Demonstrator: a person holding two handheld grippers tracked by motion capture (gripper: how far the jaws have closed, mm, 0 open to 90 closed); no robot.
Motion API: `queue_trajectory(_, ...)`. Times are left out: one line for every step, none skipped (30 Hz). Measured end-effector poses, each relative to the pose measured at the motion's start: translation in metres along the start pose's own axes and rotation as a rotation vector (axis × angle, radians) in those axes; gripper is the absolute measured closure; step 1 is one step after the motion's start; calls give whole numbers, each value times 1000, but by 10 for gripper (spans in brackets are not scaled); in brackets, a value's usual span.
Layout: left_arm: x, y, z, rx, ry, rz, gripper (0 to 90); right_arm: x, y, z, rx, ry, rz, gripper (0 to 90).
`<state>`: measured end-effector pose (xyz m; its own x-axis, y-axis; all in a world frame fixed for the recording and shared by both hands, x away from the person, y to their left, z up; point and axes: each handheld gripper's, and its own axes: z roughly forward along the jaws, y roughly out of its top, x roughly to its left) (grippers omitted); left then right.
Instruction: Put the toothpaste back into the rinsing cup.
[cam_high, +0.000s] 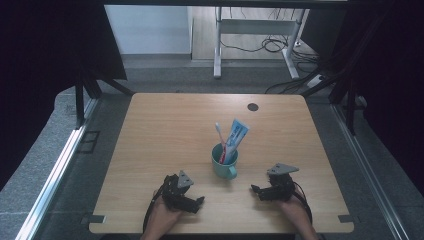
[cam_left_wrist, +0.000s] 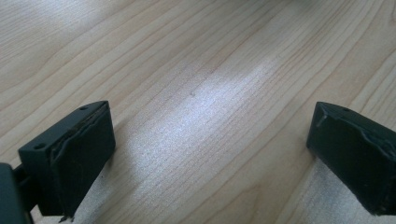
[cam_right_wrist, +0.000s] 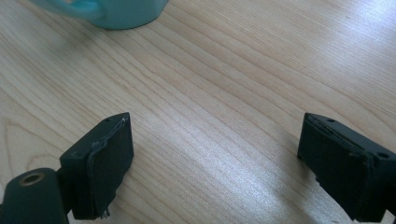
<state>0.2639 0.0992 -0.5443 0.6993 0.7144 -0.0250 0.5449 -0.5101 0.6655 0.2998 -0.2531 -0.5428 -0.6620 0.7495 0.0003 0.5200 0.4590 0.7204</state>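
Teal and small, the cup (cam_high: 224, 162) stands near the middle of the wooden table (cam_high: 165, 130), between the two claws, with a toothbrush (cam_high: 220, 140) and a toothpaste tube (cam_high: 236, 137) sticking up out of it. Both the left gripper (cam_high: 192, 202) and the right gripper (cam_high: 257, 191) rest wide open near the front edge, holding nothing. I think the best way is to reach in slowly from above and pinch one thing high up, so the cup does not tip.

High view overhead, tool views near table (cam_high: 165, 120)

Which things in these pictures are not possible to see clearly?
- Print on the tube: too small, high view.
- Lower parts of the toothbrush and tube: hidden inside the cup, high view.
- Upper part of the cup: cut off by the top edge, right gripper view.
- Dark round mark on the table: too small to identify.
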Motion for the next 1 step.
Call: queue_trajectory(0,0,0,0,1,-1,10,0,0,0,0,0,0,106)
